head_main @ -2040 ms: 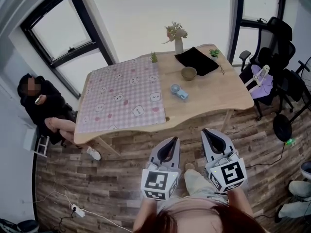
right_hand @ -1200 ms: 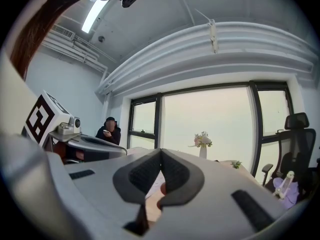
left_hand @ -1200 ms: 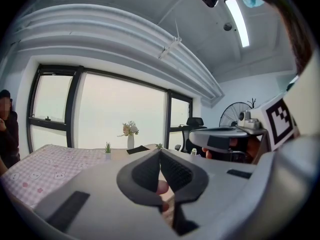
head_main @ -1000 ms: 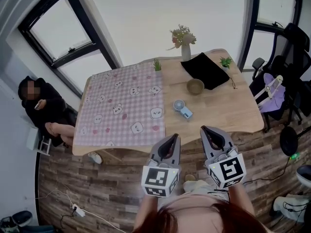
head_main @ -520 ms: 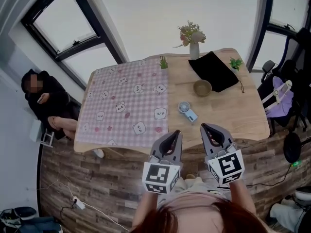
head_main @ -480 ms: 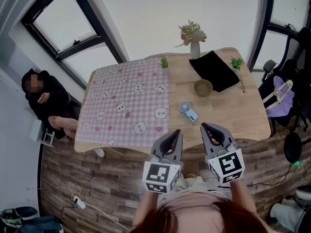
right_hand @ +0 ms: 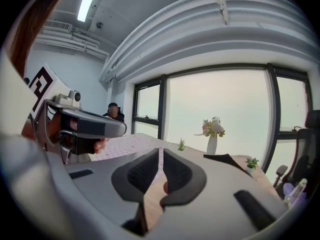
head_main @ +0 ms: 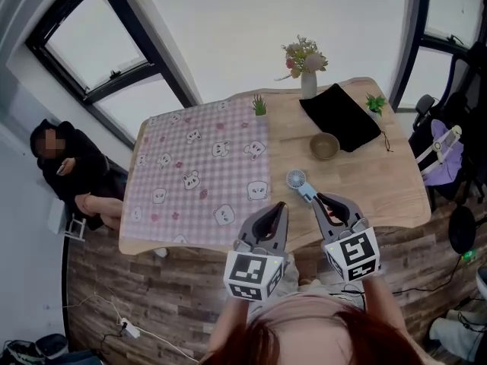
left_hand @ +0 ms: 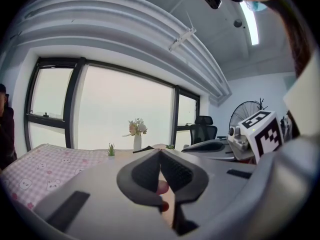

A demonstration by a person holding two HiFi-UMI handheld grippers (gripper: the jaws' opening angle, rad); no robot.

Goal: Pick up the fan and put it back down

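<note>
A small light-blue hand fan [head_main: 297,181] lies flat on the bare wood of the table [head_main: 373,181], its handle pointing toward the near edge. My right gripper [head_main: 329,204] hovers over that edge, with its tips just short of the handle. Its jaws have just been opening and stand a narrow slit apart [right_hand: 161,151] with nothing between them. My left gripper [head_main: 278,208] is level with it at the fan's left, jaws shut and empty [left_hand: 160,152]. Neither gripper view shows the fan.
A pink checked cloth [head_main: 198,173] covers the table's left half. Behind the fan are a bowl [head_main: 325,146], a black pouch [head_main: 340,117], a vase of flowers [head_main: 308,82] and two small plants [head_main: 260,106]. A person [head_main: 68,173] sits at the left. Office chairs [head_main: 456,128] stand at the right.
Both grippers have moved forward to the table's near edge, and the right one now reaches the fan's handle. The right jaws have parted slightly.
</note>
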